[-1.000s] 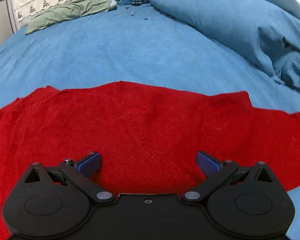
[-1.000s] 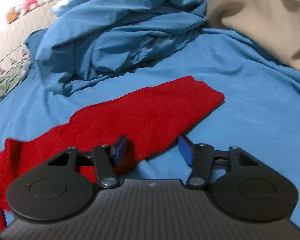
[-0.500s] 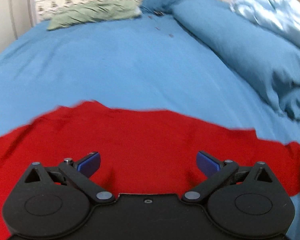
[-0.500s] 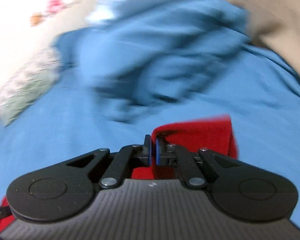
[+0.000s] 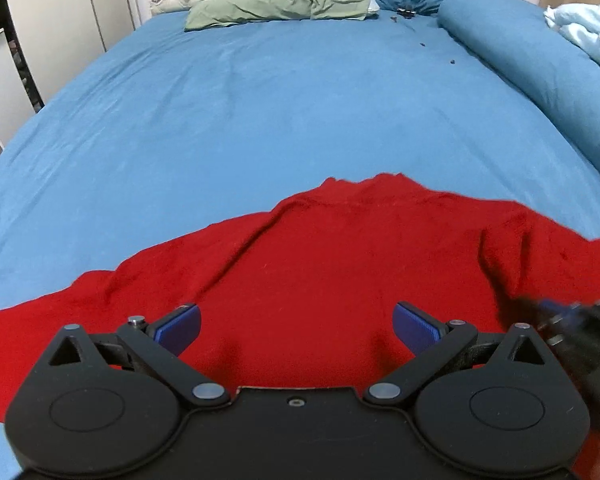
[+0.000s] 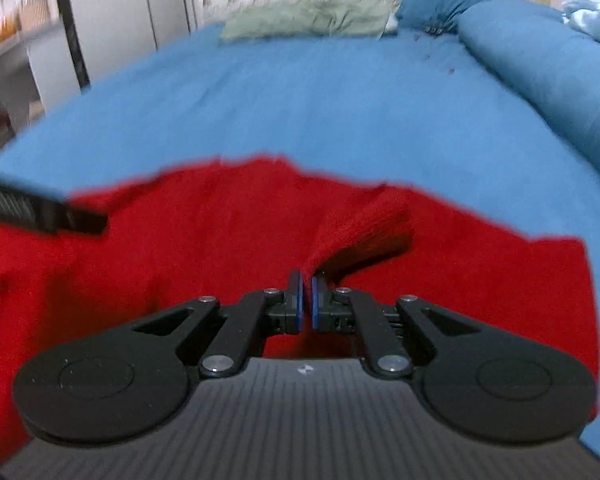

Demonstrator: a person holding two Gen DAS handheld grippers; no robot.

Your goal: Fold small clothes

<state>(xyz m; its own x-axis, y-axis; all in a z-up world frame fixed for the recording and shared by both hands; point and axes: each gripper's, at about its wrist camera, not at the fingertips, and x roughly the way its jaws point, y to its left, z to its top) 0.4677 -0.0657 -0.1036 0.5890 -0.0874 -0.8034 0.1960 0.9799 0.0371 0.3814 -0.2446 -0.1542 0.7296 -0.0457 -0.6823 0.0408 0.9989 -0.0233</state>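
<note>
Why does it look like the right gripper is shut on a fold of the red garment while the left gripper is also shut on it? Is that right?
Not quite. The right gripper is shut on a fold of the red garment, as the right wrist view shows. The left gripper is open, its fingers spread wide above the cloth and pinching nothing, as the left wrist view shows.

- Loads of open room on the bed (image 5: 260, 120) beyond the red garment (image 5: 320, 264): flat blue sheet all the way up, nothing sat on it mid-way.
- Right side was blocked by a long rolled blue duvet (image 5: 540, 68), running along that edge.
- Far end had a green pillow (image 5: 276, 6) and some small dark bits (image 5: 422, 44) nearby.
- The right tool (image 6: 305, 300), clamped on a lifted fold of the garment, crowded in just beside the wide-open left tool (image 5: 296, 328), so little room between them.
</note>
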